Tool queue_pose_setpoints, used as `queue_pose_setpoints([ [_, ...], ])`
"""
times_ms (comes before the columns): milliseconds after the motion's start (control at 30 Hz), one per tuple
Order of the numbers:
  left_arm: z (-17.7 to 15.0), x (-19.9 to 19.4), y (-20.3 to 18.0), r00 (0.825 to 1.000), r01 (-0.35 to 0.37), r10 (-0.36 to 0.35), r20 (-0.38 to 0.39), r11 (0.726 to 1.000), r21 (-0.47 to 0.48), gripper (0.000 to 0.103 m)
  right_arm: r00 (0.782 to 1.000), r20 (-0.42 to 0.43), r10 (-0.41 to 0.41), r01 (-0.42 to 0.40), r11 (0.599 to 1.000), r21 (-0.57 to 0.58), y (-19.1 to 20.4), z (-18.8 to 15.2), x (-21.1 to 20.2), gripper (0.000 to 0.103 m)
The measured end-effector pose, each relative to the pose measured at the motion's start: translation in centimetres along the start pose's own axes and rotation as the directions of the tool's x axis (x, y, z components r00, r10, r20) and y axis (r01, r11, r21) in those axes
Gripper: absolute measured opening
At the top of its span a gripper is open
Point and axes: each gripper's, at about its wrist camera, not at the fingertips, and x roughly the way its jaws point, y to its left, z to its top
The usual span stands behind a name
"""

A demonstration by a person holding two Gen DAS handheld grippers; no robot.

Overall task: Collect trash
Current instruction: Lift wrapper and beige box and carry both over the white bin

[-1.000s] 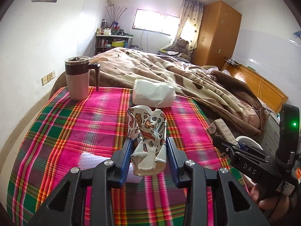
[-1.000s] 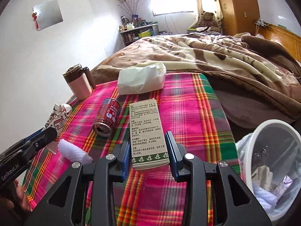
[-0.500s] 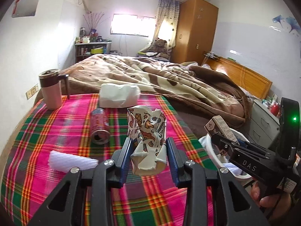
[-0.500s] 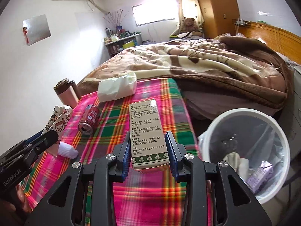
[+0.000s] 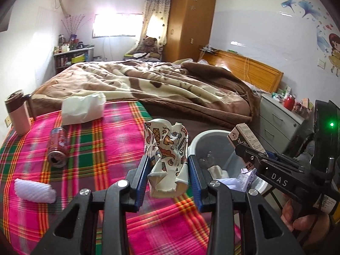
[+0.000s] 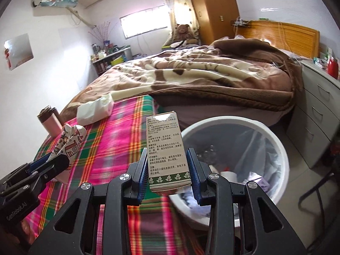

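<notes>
The left tongs (image 5: 166, 170) are closed on a crumpled paper cup (image 5: 165, 157), gripped by its sides so it hangs clear of the plaid counter (image 5: 95, 140). The right tongs (image 6: 169, 175) pinch a small printed box (image 6: 166, 150) upright by its narrow sides — both loads apparently bound for the white bin (image 6: 274, 140) just ahead and to their right. A red can (image 5: 57, 149) and a white wad (image 5: 35, 191) lie left of the left tongs, uncollected.
</notes>
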Motion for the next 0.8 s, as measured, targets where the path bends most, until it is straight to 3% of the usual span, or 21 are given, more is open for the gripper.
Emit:
queue_pose_setpoints([
  [333, 0.5, 3.6, -4.2, 0.995, 0.086, -0.083, -0.055, 0.995, 0.055, 0.038, 0.996, -0.015, -0.085, 0.085, 0.995, 0.054, -3.8, 0.2, 0.3, 0.036],
  [800, 0.3, 7.9, -8.7, 0.983, 0.134, -0.119, -0.137, 0.985, 0.105, 0.038, 0.984, -0.080, -0.158, 0.166, 0.981, 0.105, -8.0, -0.2, 1.9, 0.036],
])
